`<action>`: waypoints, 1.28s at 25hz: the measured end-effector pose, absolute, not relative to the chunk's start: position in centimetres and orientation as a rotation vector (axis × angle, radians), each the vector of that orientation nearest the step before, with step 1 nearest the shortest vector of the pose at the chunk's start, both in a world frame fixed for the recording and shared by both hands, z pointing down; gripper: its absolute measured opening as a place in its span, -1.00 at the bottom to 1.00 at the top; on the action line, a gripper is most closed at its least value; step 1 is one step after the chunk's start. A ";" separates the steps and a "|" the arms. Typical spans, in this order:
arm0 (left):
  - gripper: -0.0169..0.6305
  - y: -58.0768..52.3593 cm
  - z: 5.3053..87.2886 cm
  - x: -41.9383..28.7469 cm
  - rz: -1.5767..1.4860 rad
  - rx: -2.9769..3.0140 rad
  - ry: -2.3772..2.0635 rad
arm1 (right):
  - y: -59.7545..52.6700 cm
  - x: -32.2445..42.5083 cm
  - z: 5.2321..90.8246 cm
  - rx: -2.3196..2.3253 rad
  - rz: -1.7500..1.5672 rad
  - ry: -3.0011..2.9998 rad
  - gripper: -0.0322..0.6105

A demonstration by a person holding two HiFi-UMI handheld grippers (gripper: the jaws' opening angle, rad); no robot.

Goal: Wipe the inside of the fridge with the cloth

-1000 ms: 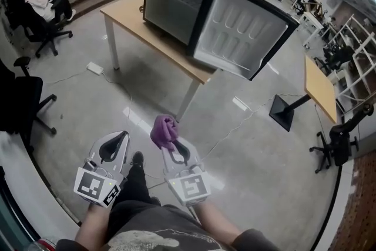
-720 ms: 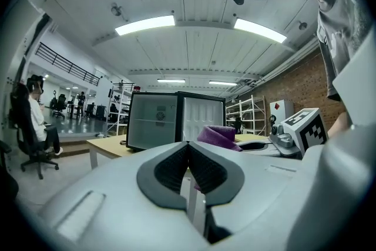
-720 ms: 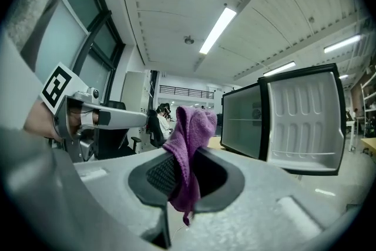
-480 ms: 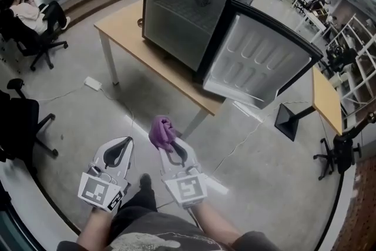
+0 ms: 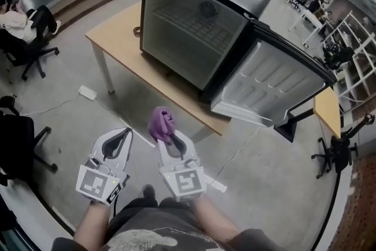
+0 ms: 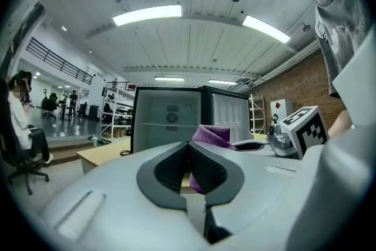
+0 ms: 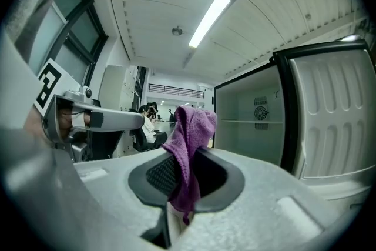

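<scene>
Purple cloth (image 5: pixel 160 121) pinched in right tool (image 5: pixel 167 136), bunched above its tips, left tool (image 5: pixel 124 134) pressed together

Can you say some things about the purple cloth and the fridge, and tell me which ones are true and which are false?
1. The purple cloth is pinched in the right gripper. True.
2. The door of the fridge is closed. False: it hangs wide open.
3. The left gripper holds a sponge. False: its jaws are together with nothing between them.
4. The fridge stands on a wooden table. True.
5. The cloth is inside the fridge. False: it is out in front of the fridge, held above the floor.
</scene>
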State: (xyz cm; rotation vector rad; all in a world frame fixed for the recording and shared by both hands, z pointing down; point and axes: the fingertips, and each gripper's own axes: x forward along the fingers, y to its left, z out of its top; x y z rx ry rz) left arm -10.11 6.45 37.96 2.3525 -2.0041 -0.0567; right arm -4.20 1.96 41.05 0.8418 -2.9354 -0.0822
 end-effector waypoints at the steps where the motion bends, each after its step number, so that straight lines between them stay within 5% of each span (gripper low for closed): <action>1: -0.89 6.1 37.8 -10.7 -0.058 2.348 -2.014 | 1.6 -4.5 40.9 0.853 -0.080 -2.936 -0.78; 32: -0.90 -13.7 35.2 -20.0 -0.034 2.178 -2.251 | -20.5 -14.3 37.2 0.788 0.022 -2.996 -0.78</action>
